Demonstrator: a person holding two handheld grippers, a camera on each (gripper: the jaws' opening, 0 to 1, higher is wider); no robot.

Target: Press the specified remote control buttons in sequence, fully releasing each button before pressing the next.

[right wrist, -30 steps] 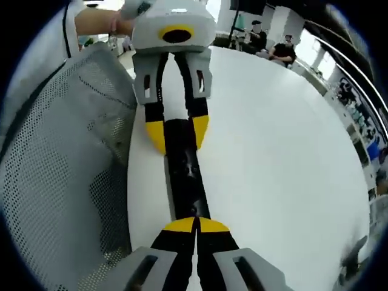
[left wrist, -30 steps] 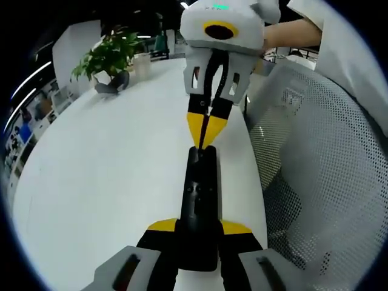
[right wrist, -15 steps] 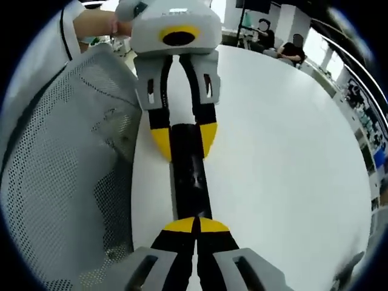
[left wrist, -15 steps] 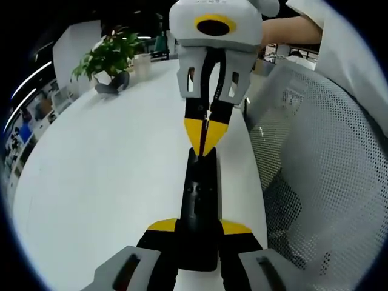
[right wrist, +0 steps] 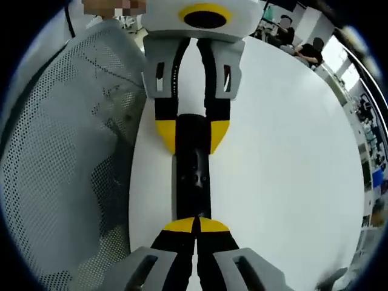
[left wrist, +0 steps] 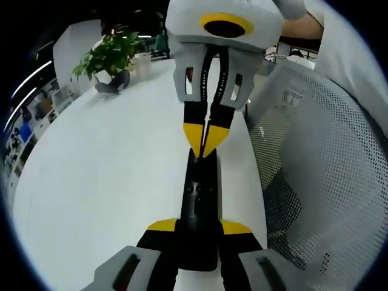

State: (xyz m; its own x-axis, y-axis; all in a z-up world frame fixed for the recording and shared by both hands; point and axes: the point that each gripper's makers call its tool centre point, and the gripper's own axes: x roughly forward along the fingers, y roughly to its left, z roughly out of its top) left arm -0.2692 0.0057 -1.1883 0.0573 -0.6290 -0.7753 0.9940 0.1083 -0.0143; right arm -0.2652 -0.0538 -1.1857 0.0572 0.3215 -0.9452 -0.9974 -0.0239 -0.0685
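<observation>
The black remote control [left wrist: 200,209] lies lengthwise on the white table [left wrist: 103,182], near the table edge where a mesh chair back [left wrist: 321,176] stands. In the left gripper view, the left gripper [left wrist: 199,229] is clamped on the near end of the remote, one yellow-tipped jaw on each long side. The right gripper [left wrist: 206,142] comes from the far side with its two yellow tips pressed together into one point, and this point rests at the far end of the remote; I cannot tell if it really pushes a button or only touches the surface. In the right gripper view the same is seen from the other end: the right gripper [right wrist: 195,225] is closed on nothing, its tips over the near end of the remote [right wrist: 194,176], and the left gripper [right wrist: 194,136] holds the far end. To do this step well, I think the holding gripper should keep the remote flat and not let it slide, while the closed tips go straight down on one button, not between two. After the press, the tips should lift fully clear before going to the next button. A potted plant [left wrist: 109,60] stands far away on the table.
</observation>
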